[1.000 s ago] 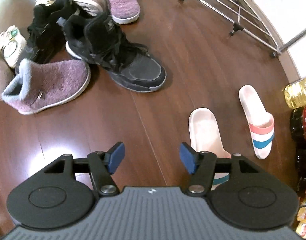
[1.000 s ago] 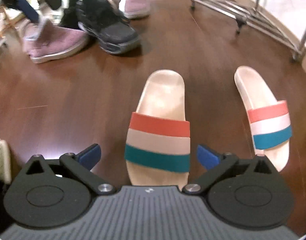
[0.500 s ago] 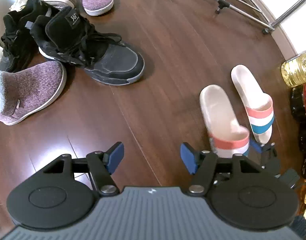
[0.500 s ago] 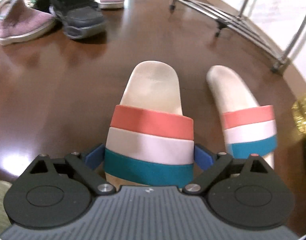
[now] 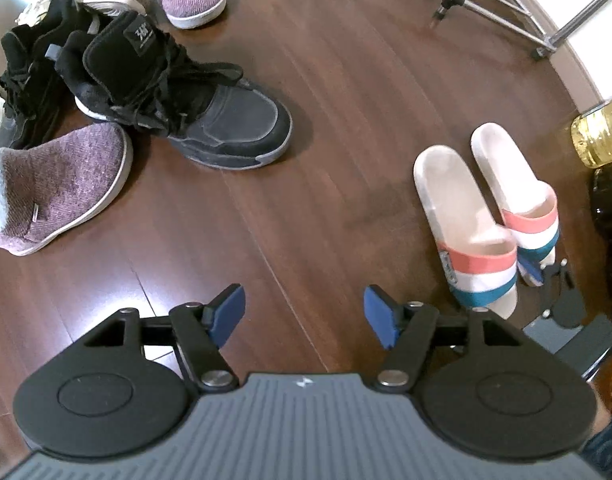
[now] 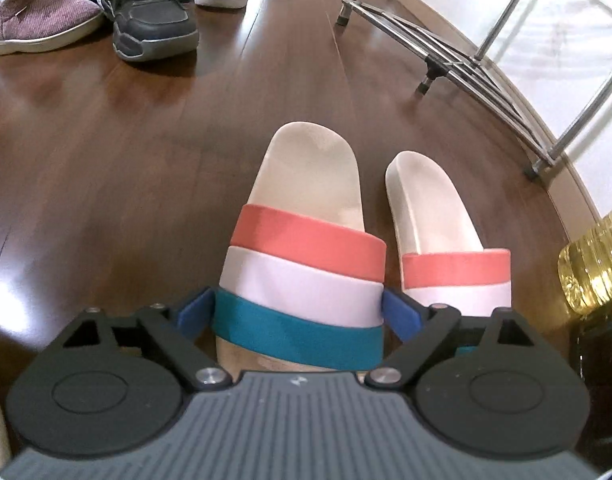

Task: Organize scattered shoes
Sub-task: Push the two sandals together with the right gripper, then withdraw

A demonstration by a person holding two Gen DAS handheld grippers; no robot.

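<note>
The right gripper straddles the strap end of a cream foam slide sandal with coral, white and teal bands; its blue pads sit at both edges of the teal band, and its jaws have just been closing around the sandal, though whether the pads already press on it cannot be told. This sandal lies flat on the dark brown wooden plank floor, just beside its matching striped slide sandal, the two roughly parallel with their toes pointing the same way. The left gripper hangs over bare floor with its jaws apart and nothing between them; they have just been opening a little. In the left wrist view, well apart from the sandals, a black lace-up high-top sneaker lies against a purple knitted ankle boot with a white sole. A chrome wire rack stands beyond the sandals, and a yellow bottle of oil sits near them.
</note>
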